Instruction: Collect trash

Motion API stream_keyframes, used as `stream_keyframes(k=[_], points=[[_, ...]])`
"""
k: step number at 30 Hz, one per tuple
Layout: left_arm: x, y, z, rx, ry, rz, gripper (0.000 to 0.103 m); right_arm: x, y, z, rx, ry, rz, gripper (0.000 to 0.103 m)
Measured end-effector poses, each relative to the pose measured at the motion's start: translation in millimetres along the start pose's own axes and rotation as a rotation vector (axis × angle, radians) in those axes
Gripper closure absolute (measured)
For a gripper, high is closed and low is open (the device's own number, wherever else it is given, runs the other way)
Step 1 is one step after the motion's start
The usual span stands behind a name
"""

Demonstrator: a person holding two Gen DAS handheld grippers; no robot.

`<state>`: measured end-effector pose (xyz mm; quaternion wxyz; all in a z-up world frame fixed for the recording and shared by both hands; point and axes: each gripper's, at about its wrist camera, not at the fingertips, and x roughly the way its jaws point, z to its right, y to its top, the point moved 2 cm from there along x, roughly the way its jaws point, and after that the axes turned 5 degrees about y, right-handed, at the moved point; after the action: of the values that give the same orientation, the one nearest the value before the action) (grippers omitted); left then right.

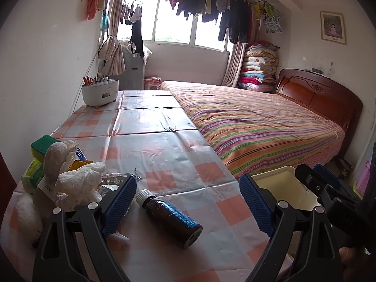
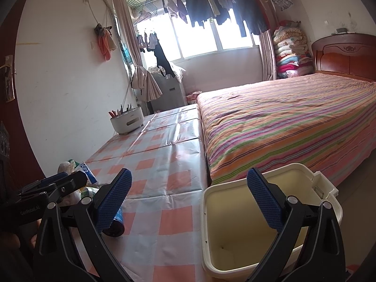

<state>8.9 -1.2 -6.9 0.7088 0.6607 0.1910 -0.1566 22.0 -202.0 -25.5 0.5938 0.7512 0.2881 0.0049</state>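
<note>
Brown glass defines the medicine bottle point(image 1: 171, 218) — white cap, blue label — lying on its side on the checked tablecloth point(image 1: 164, 155), between the spread blue pads of the left gripper point(image 1: 188, 202), which touch nothing. To its left lies a heap of trash: crumpled white tissue point(image 1: 80, 185), a green-and-yellow sponge point(image 1: 42, 144) and foil scraps point(image 1: 115, 178). The right gripper point(image 2: 189, 202) hangs with jaws equally wide and empty, one finger over the table edge, the other over the cream bin point(image 2: 235, 268) — open-topped, empty, just beside the table. A white pen holder point(image 1: 99, 92) stands at the far end; the striped bed point(image 1: 258, 127) adjoins the table.
</note>
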Motion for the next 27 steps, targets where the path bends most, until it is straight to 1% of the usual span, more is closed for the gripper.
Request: stream_keyframes(k=[19, 27], points=[[-0.4, -0.9, -0.5, -0.003, 0.003, 0.002, 0.016, 1.5, 1.4, -2.6, -0.008, 0.006, -0.01, 0.006], [-1.2, -0.4, -9.2, -0.014, 0.014, 0.002, 0.016, 6.2, 1.0, -4.2, 0.0, 0.021, -0.018, 0.006]])
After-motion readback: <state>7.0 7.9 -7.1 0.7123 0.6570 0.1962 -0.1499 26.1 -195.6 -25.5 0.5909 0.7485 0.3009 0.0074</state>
